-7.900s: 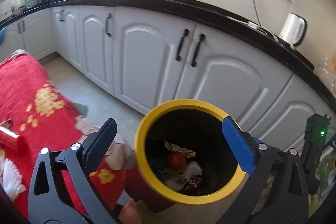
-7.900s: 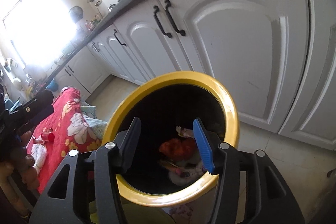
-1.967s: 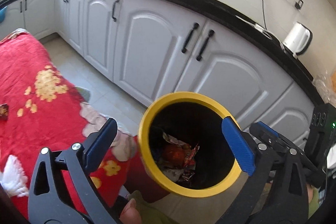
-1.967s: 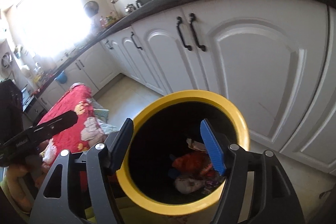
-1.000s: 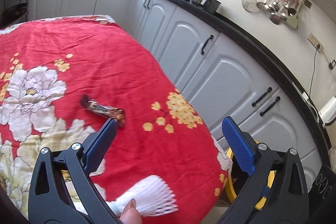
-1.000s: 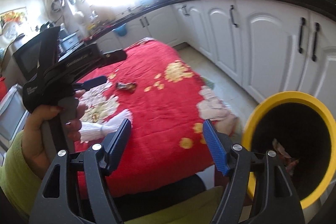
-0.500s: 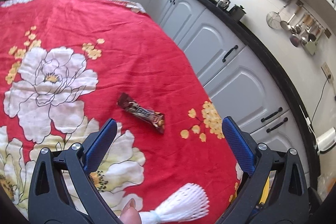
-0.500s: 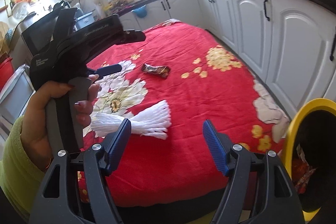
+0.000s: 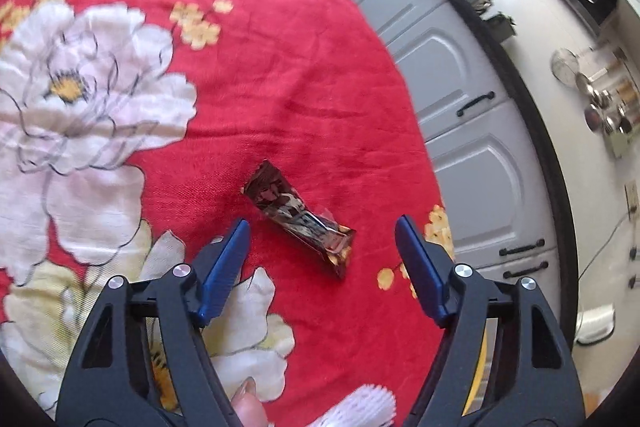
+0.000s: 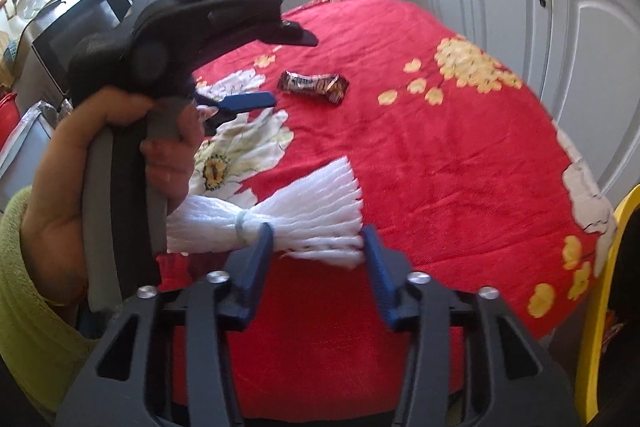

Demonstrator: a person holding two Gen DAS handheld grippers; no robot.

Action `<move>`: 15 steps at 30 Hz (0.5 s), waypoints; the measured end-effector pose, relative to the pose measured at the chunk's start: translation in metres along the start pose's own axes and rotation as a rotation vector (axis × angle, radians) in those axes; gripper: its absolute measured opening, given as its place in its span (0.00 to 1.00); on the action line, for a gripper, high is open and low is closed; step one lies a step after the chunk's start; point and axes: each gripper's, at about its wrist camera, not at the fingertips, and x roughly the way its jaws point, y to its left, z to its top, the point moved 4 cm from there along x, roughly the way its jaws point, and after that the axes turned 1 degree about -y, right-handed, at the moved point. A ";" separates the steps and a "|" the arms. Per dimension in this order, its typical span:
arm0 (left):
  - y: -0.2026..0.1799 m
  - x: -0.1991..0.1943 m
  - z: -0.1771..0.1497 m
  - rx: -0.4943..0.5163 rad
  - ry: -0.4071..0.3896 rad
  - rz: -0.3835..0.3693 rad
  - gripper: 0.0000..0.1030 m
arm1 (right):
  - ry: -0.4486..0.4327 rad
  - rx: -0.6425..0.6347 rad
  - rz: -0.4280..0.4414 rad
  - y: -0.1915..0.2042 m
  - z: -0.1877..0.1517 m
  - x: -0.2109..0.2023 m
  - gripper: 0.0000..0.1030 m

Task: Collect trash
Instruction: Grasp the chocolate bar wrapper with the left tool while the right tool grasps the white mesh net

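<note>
The crinkled dark foil snack wrapper (image 9: 299,214) lies slantwise just ahead of the empty, closing left claw (image 9: 320,239), nearer than the narrowing right claw (image 10: 318,233).

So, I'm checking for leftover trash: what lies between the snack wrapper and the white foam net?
Only bare red flowered cloth between wrapper and net, seen from the right wrist.

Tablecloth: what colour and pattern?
Red tablecloth with white and yellow flowers; clearest in the left wrist view.
</note>
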 end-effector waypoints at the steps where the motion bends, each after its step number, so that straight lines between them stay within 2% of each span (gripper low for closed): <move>1: 0.000 0.002 0.001 -0.006 -0.001 0.003 0.62 | -0.003 -0.005 -0.002 0.000 -0.001 0.000 0.25; 2: -0.001 0.003 0.002 -0.005 -0.004 0.011 0.62 | -0.007 -0.015 -0.006 0.000 -0.002 -0.002 0.16; 3: -0.002 0.004 0.004 -0.002 -0.004 0.017 0.62 | -0.011 -0.022 -0.015 -0.001 -0.003 -0.002 0.11; 5: -0.002 0.007 0.006 0.006 -0.010 0.039 0.54 | -0.027 -0.035 -0.044 -0.004 -0.005 -0.008 0.07; 7: -0.001 0.010 0.006 0.016 -0.022 0.075 0.35 | -0.046 -0.023 -0.056 -0.009 -0.007 -0.015 0.06; 9: 0.000 0.012 0.008 0.033 -0.035 0.109 0.22 | -0.062 -0.014 -0.061 -0.012 -0.008 -0.021 0.06; 15: 0.004 0.010 0.006 0.079 -0.050 0.106 0.17 | -0.124 -0.009 -0.101 -0.025 -0.005 -0.044 0.05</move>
